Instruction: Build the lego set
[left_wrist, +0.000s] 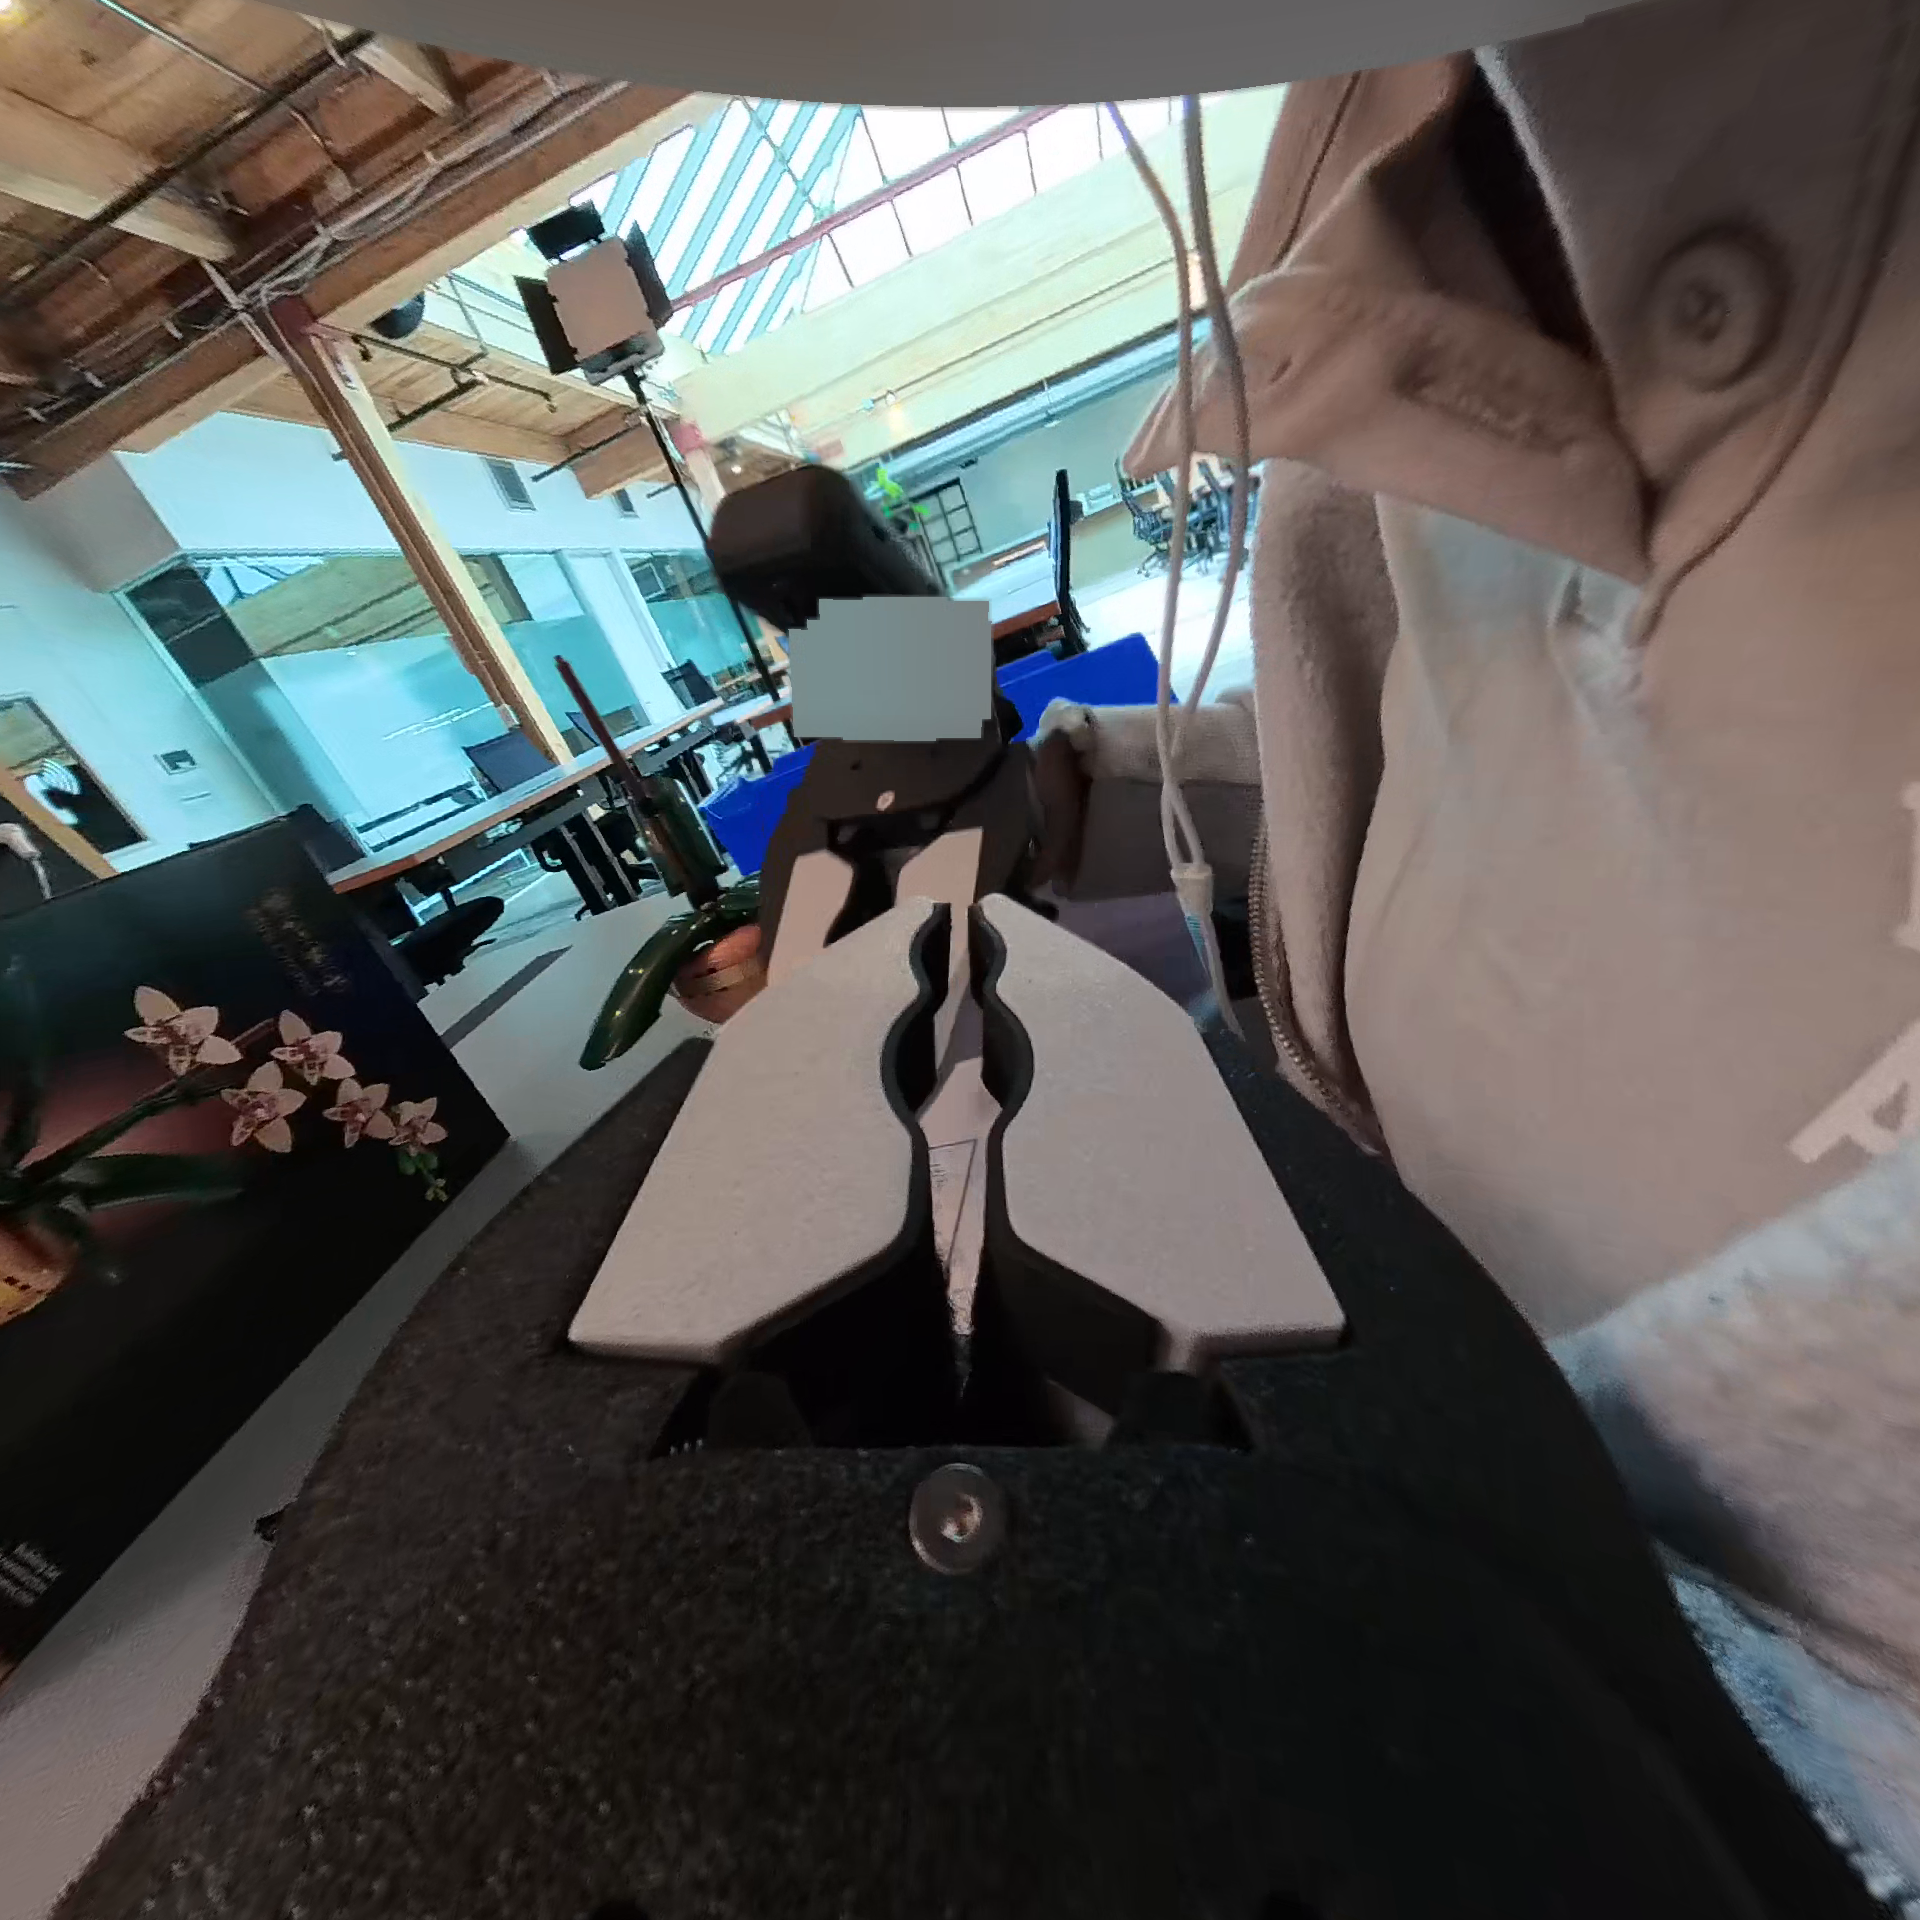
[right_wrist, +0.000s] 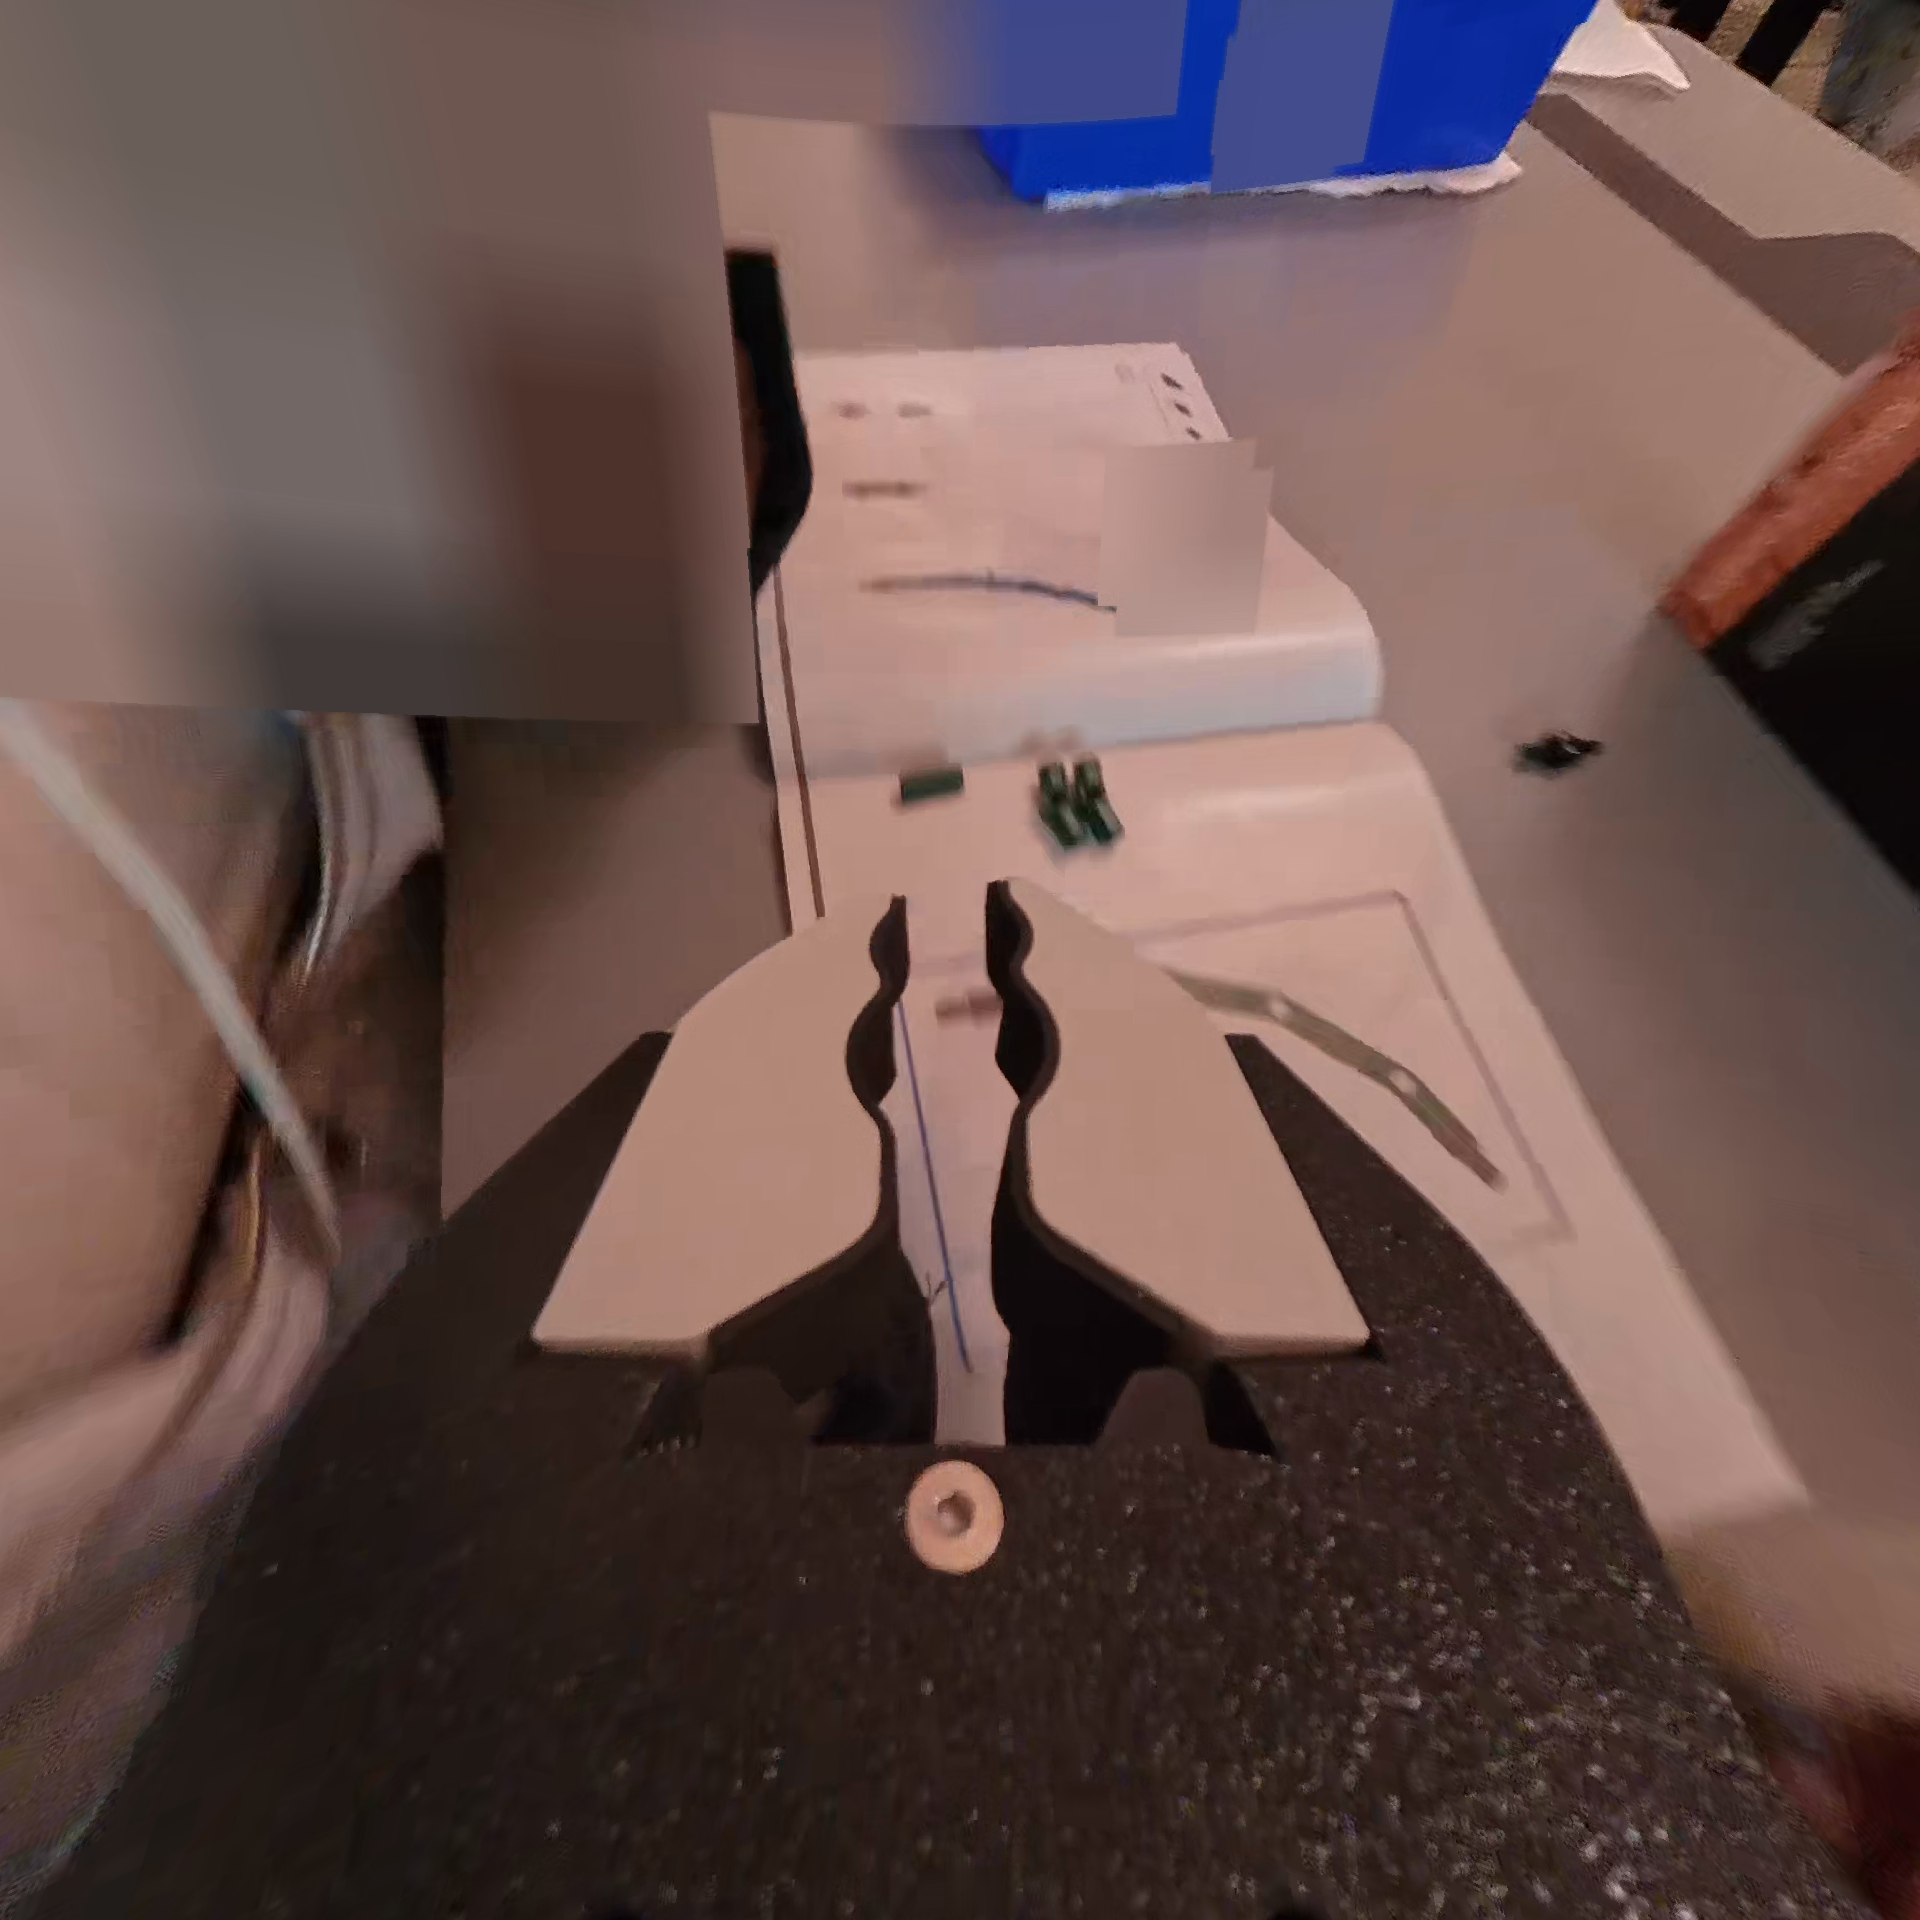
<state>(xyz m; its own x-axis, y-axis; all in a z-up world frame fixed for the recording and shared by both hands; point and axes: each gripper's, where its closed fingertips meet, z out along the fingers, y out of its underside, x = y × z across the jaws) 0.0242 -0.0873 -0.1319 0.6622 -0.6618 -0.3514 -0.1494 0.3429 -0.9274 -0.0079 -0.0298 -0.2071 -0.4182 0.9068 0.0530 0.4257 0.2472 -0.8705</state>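
Right gripper (right_wrist: 943, 899) spread over small green bricks (right_wrist: 1075, 800) on booklet (right_wrist: 1039, 520); left gripper (left_wrist: 958, 914) nearly pressed together, empty.
Likely light, rigid, slippery: best pinched across flat sides.

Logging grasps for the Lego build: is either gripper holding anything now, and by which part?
Nothing is held. The left gripper is nearly closed on empty air; the right gripper is open above the booklet.

box (left_wrist: 208, 1091): print too small to read | booklet (right_wrist: 1039, 540): blurred
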